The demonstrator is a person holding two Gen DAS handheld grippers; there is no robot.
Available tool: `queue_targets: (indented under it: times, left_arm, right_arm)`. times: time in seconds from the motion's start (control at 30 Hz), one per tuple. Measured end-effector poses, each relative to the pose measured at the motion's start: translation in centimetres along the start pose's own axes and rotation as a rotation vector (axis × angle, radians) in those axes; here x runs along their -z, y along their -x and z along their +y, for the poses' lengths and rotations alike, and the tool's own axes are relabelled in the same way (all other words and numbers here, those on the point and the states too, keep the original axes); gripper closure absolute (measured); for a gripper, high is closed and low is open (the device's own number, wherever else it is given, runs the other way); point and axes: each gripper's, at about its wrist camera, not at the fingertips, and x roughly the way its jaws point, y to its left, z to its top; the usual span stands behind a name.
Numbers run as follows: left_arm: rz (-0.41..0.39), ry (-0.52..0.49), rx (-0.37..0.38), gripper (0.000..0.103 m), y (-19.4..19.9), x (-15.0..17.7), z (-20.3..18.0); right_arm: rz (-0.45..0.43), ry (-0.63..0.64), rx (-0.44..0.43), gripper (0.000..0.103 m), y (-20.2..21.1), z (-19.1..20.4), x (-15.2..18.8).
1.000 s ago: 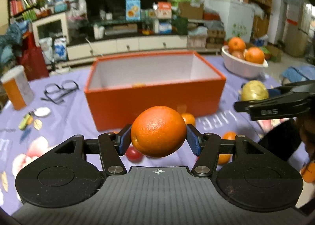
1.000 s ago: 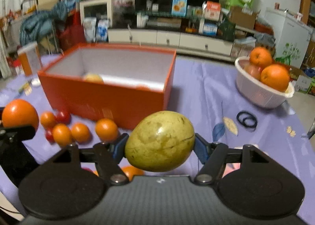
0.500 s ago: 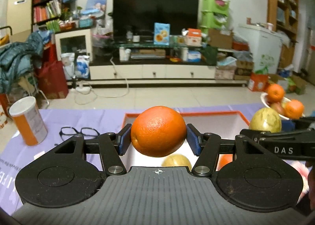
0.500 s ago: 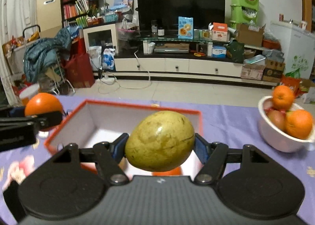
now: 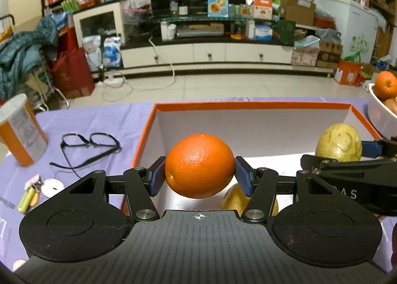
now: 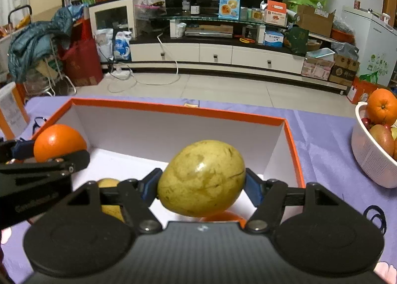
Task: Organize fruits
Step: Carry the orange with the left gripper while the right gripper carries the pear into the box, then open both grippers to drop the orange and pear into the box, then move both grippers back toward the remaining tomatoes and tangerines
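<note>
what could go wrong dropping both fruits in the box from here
1. The orange hangs above a yellow fruit already in the orange box; released here, it may strike it.
2. The left gripper and right gripper sit close together over the box and could bump.

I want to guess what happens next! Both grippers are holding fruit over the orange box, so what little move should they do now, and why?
Probably lower both fruits a little further into the orange box before letting go. The left gripper clamps an orange and the right gripper a yellow-green fruit, both above the white floor, where another yellow fruit lies.
</note>
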Motion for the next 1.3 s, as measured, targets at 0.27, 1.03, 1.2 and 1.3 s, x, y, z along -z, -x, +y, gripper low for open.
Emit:
queue_targets:
  times: [0.27,1.03,1.2,1.3]
  left_arm:
    - [0.019,0.007,-0.013,0.07,-0.8,0.3,0.1]
    - [-0.077,0.02,0.053,0.043,3.6,-1.1,2.1]
    - [-0.167,0.046,0.04,0.043,8.0,-1.1,4.4]
    - [-0.19,0.093,0.064,0.043,10.3,-0.1,5.9]
  right_arm:
    - [0.025,0.0,0.003,0.033,-0.3,0.7,0.0]
    - [-0.126,0.054,0.074,0.027,3.6,0.7,-0.6]
    - [-0.304,0.083,0.048,0.018,10.5,-0.9,-0.1]
    - [-0.345,0.073,0.031,0.018,14.9,-3.2,1.9]
